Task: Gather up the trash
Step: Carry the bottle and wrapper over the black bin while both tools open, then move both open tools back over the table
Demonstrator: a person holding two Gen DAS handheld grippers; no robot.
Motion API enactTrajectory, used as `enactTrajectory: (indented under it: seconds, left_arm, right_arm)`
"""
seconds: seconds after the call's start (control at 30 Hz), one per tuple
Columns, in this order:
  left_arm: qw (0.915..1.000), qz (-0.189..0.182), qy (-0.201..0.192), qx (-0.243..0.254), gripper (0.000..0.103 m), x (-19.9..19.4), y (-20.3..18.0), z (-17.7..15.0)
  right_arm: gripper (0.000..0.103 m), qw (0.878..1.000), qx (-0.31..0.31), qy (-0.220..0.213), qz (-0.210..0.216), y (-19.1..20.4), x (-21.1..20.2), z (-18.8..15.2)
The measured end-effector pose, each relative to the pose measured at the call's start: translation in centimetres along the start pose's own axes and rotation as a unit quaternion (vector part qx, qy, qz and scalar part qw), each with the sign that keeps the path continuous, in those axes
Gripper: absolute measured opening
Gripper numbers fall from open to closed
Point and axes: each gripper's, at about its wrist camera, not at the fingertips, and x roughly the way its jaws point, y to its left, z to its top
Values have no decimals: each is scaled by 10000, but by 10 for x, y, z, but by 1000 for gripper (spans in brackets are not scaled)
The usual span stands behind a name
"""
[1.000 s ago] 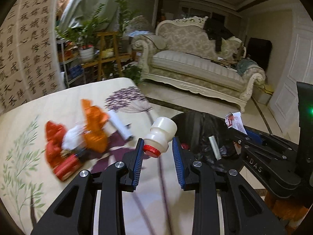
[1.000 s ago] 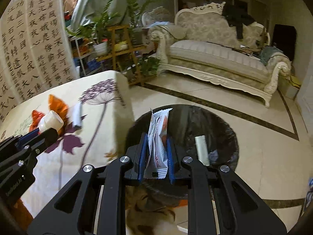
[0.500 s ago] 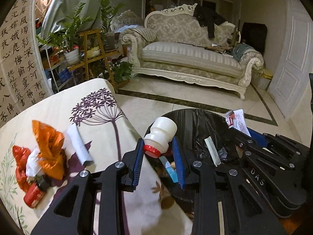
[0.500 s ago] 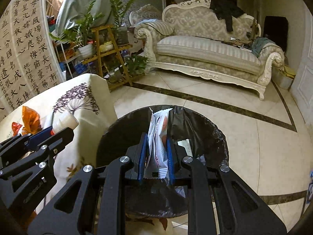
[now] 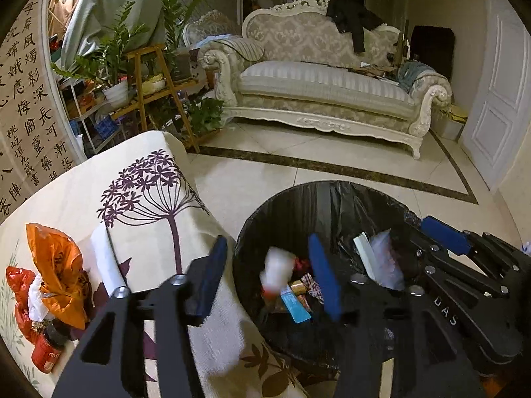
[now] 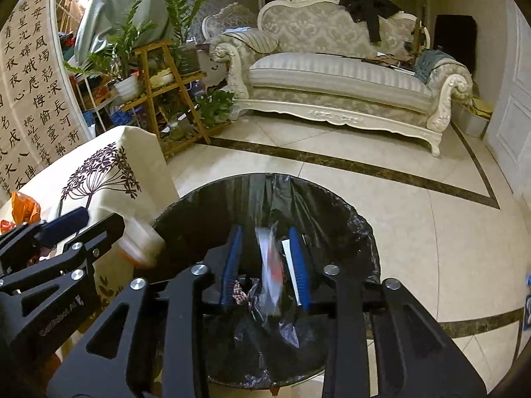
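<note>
Both tools hang over one round trash bin (image 5: 318, 199) lined with a black bag, standing on the tiled floor just beside the table (image 5: 99, 185) with its cream cloth printed with a purple tree. The left tool (image 5: 268, 275) has its two blue-padded fingers spread wide and grips nothing; a blurred white bottle with a red cap (image 5: 275, 273) sits in the gap between them, touching neither pad, above the rubbish in the bin. The right tool (image 6: 265, 263) is likewise released, its two blue pads apart, and one blurred white-and-red wrapper (image 6: 270, 268) stands between them, free of both, over the bag's dark interior. Inside the bin, seen from the left wrist, lie several pieces: one light blue flat item (image 5: 295, 308), one pale rectangular packet (image 5: 365, 252) leaning at the far side, and a clear plastic bag (image 5: 386, 258) beside it; the rest is too jumbled to count. On the table four things remain in a cluster near its left edge: one orange plastic bag (image 5: 56, 265), one red crumpled wrapper (image 5: 20, 282) touching it, one white rolled paper (image 5: 106, 258) just beside the orange bag, and one small red can (image 5: 44, 355) lying tilted below them. One cream sofa (image 5: 325, 79) stands well apart across the floor.
</note>
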Motion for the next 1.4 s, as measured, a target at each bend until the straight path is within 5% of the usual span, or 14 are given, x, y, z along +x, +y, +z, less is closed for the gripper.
enactTrajectory:
  seconds: [0.33, 0.63, 1.4]
  left_arm:
    - [9997, 121, -151, -140, 71, -18, 10, -2]
    - [9991, 298, -239, -173, 72, -52, 35, -23]
    - [9860, 1174, -21, -1188, 72, -94, 157, -80]
  right_arm:
    - [49, 9999, 116, -87, -87, -2, -15, -5]
    - [53, 9998, -4, -4, 208, 27, -34, -21]
    - [53, 9896, -967, 256, 1038, 149, -61, -51]
